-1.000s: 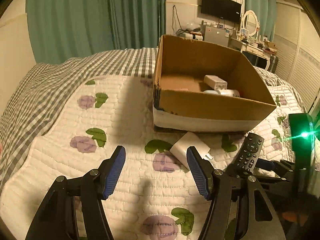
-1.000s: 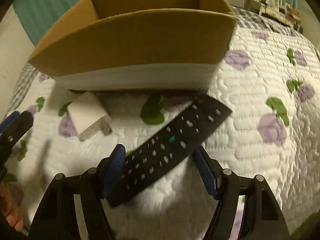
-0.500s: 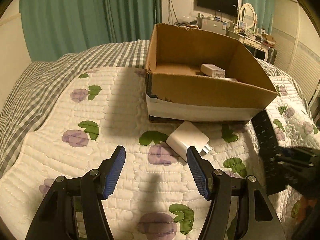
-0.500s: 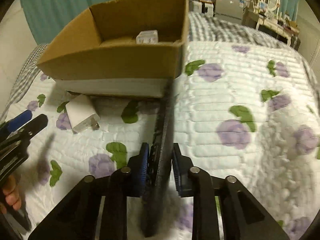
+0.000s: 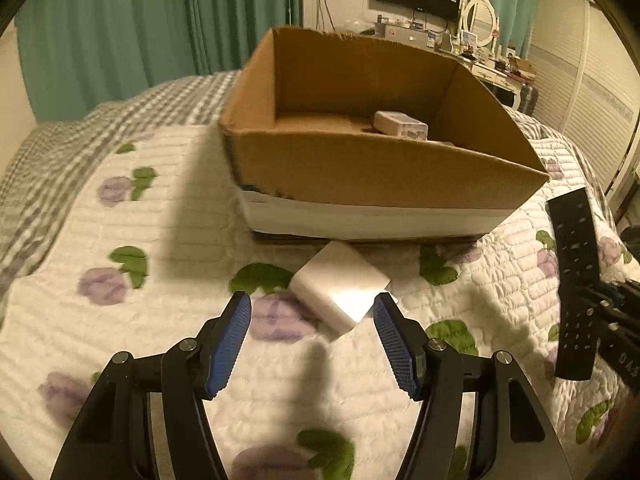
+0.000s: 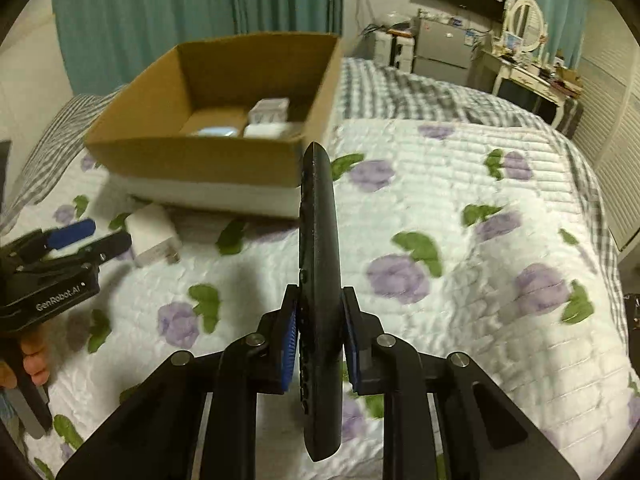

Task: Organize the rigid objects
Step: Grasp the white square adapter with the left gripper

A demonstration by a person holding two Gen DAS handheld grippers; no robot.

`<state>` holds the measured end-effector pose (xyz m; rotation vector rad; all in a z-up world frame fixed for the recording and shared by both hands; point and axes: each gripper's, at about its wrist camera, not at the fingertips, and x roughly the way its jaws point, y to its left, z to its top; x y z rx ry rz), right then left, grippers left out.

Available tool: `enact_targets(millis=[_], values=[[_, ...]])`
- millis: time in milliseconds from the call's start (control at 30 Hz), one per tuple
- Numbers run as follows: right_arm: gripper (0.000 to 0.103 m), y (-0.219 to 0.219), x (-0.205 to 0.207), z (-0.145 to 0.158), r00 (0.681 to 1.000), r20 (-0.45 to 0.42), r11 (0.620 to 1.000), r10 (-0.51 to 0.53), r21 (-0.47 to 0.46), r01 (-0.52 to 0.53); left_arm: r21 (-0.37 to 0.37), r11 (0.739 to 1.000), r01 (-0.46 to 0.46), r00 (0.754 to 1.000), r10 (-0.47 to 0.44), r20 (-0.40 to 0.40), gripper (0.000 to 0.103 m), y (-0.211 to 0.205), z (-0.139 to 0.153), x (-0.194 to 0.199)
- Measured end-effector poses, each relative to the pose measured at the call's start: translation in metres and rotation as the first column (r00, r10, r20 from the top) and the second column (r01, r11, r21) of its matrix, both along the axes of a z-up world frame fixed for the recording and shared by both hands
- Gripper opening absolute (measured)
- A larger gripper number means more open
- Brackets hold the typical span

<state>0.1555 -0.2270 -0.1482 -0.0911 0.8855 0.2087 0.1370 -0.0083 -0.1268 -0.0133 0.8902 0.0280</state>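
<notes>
The right tool (image 6: 319,338) was clamped on the black remote (image 6: 318,280), holding it edge-up above the quilted bed (image 6: 460,216), its tip pointing toward the cardboard box (image 6: 200,160). The left tool (image 5: 312,320) hung low with its jaws spread wide, the white charger (image 5: 340,284) lying on the quilt just ahead of them, beside the box.
</notes>
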Motion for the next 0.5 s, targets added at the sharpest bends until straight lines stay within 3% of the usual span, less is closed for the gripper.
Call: enact_targets(millis=[267,500], values=[[0.019,-0.012,0.018,-0.009,0.999,-0.051,0.997,-0.01,0.071,0.014,0.063,0.995,0.073,0.993,-0.067,-0.098,0.066,-0.014,-0.029,0.023],[0.019,-0.012,0.022,-0.018,0.997,-0.079,0.996,-0.008,0.084,0.015,0.145,0.979,0.141,0.986,-0.126,-0.111,0.067,-0.023,-0.038,0.042]])
